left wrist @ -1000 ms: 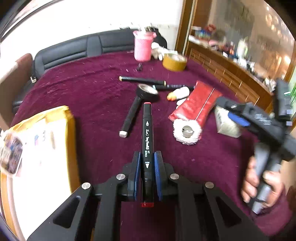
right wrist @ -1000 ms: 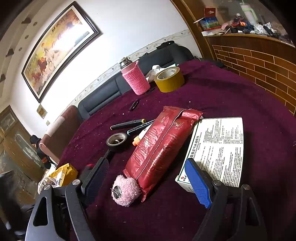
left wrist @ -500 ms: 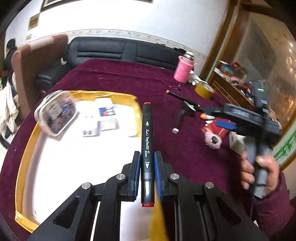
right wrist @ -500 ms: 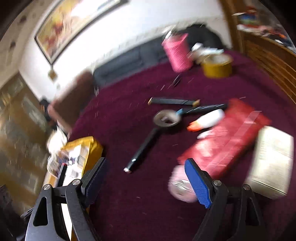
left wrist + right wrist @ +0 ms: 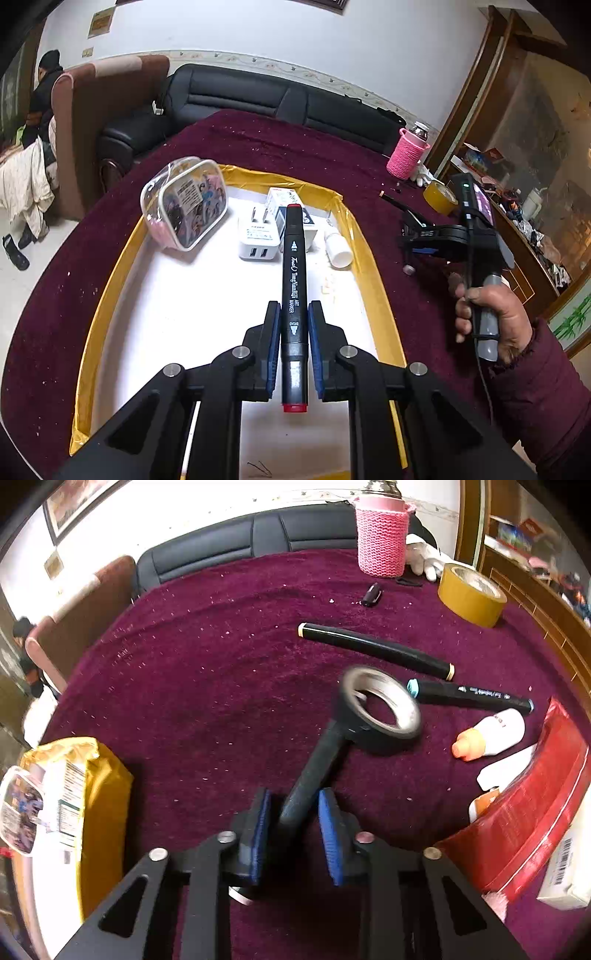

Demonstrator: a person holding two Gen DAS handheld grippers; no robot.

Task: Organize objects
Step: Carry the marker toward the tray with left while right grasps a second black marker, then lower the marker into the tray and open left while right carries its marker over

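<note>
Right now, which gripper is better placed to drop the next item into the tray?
Left. The left gripper is shut on the black marker and hangs over the yellow-rimmed tray. The right gripper straddles another marker out on the cloth, jaws apparently not closed.

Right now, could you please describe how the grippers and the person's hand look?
Both the left gripper and the right gripper are black, with blue pads and silver bolts. In the left view, a bare hand in a maroon sleeve grips a grey handle; a thin black cable hangs beside it.
</note>
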